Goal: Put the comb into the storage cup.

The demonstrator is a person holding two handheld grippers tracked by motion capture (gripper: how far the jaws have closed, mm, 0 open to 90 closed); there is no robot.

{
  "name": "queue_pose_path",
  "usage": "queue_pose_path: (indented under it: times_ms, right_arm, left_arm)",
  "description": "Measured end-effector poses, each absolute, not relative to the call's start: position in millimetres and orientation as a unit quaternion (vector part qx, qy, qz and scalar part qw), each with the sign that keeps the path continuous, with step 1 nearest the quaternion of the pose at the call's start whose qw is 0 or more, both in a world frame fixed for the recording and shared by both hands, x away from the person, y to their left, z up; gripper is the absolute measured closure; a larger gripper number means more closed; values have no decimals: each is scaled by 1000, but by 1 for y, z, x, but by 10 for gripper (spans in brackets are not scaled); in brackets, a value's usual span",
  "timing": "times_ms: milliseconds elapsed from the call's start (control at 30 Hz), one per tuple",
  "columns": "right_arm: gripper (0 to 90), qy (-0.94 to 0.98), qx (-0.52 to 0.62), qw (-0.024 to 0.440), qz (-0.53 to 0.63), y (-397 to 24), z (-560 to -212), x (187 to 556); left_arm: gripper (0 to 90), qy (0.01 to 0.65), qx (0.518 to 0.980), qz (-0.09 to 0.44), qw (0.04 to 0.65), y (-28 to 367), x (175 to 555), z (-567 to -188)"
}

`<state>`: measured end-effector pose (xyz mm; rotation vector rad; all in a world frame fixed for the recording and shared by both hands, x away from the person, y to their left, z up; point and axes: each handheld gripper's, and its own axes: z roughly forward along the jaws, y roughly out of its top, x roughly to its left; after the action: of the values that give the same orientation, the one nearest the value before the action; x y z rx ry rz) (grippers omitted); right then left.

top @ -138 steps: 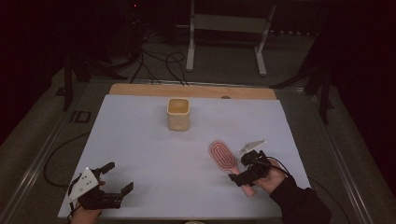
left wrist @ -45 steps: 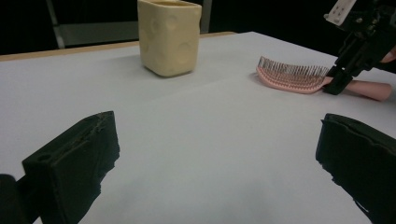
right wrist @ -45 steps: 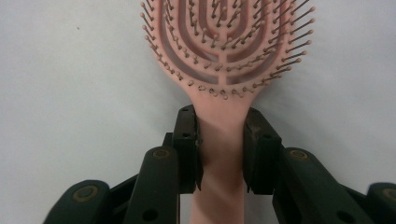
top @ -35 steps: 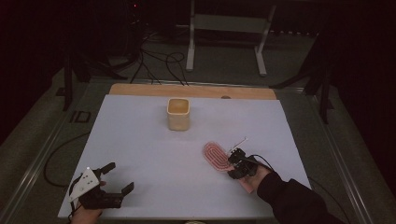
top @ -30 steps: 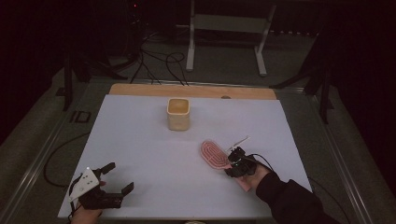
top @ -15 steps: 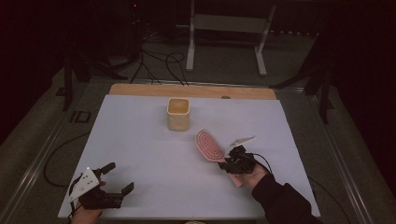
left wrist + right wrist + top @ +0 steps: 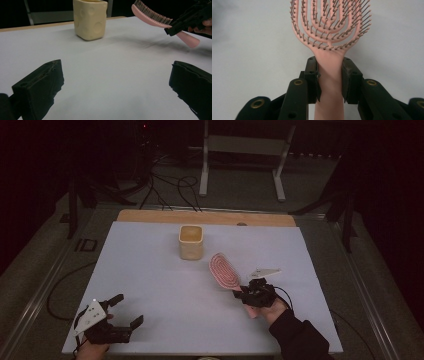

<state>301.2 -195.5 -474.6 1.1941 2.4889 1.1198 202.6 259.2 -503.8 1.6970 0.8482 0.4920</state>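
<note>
Pink vented hairbrush; rows of bristles

high view: fixed overhead, facing forward and down. left gripper view: low, looking level between its jaws at cup and hairbrush. right gripper view: close on that hairbrush.

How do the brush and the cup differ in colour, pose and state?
The brush is pink; the cup is pale yellow. The brush is held off the table, tilted, by the right claw; the cup stands upright on the table, untouched. The brush is flat and bristled; the cup is boxy and hollow.
</note>
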Motion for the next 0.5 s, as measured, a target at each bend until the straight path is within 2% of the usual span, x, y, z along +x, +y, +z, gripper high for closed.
queue_pose_path:
  times_ms: [267,500]
  right_arm:
    - [702,822,386,98,407,-197,-472,292]
    - [702,821,356,141,423,-195,-468,279]
  left_arm:
    - [4,359,721,208,555,259,203,-504]
    - [4,360,721,207,555,259,203,-504]
